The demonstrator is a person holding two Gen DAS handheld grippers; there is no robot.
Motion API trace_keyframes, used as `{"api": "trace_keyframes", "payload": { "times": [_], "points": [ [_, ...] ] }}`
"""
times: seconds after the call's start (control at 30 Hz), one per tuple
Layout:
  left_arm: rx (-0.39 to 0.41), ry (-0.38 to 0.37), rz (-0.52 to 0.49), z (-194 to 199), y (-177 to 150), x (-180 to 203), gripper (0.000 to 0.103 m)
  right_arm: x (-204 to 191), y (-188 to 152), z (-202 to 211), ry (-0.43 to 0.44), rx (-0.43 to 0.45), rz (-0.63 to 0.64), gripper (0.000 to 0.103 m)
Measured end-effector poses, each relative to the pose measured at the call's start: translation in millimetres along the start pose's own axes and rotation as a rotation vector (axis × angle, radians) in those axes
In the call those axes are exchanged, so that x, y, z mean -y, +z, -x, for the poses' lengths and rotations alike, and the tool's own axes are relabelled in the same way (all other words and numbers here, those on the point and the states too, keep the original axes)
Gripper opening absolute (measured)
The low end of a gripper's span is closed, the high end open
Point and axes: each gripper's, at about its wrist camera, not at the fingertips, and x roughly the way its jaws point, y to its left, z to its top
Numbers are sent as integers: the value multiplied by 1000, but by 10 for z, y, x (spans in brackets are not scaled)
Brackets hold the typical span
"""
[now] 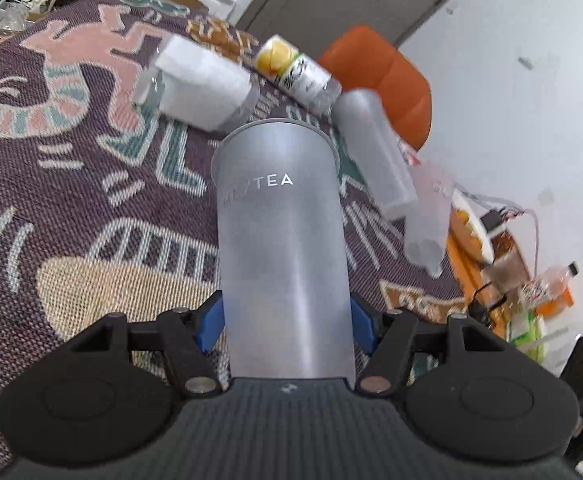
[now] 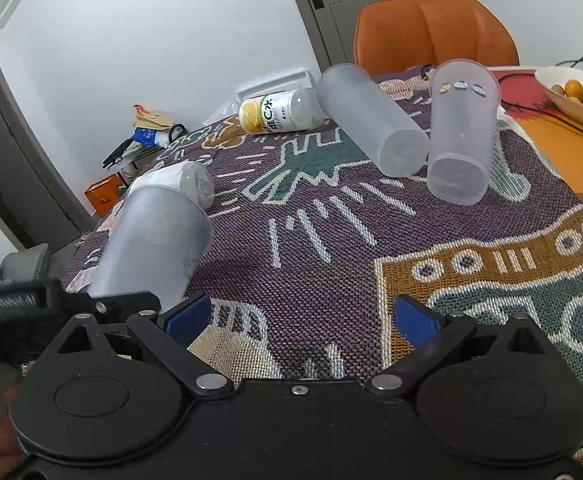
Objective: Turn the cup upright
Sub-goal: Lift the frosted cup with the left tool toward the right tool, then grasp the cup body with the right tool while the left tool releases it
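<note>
Got my left claw [image 1: 287, 322] clamped low on the cup [image 1: 281, 216], tilted, rim free for righting it. Right claw [image 2: 301, 316] open, idle.

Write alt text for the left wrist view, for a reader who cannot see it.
A frosted grey HEYTEA cup is gripped between the blue-padded fingers of the left gripper, above a patterned woven tablecloth. Beyond it lie more frosted cups, a lemon-labelled bottle and an orange chair.

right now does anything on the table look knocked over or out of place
Yes: a frosted plastic cup, a clear plastic cup and a lemon-labelled bottle lie toppled on the patterned woven cloth. The left gripper holds a frosted HEYTEA cup.
</note>
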Motion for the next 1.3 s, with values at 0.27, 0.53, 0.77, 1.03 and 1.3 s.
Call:
{"api": "trace_keyframes", "payload": {
  "times": [0.27, 0.53, 0.77, 1.03, 1.3],
  "points": [
    [42, 14, -45, 119, 198, -25, 85, -48, 113, -107, 42, -30, -37, 100],
    [114, 73, -20, 275, 500, -316, 86, -298, 339, -393, 140, -101, -83, 101],
    [134, 134, 6, 327, 640, -633, 90, -503, 483, -685, 171, -177, -112, 103],
    [159, 172, 36, 334, 686, -943, 91, -733, 565, -931, 149, -252, -79, 103],
    [154, 195, 70, 376, 692, -1156, 91, -914, 549, -1111, 72, -305, -21, 75]
  ]
}}
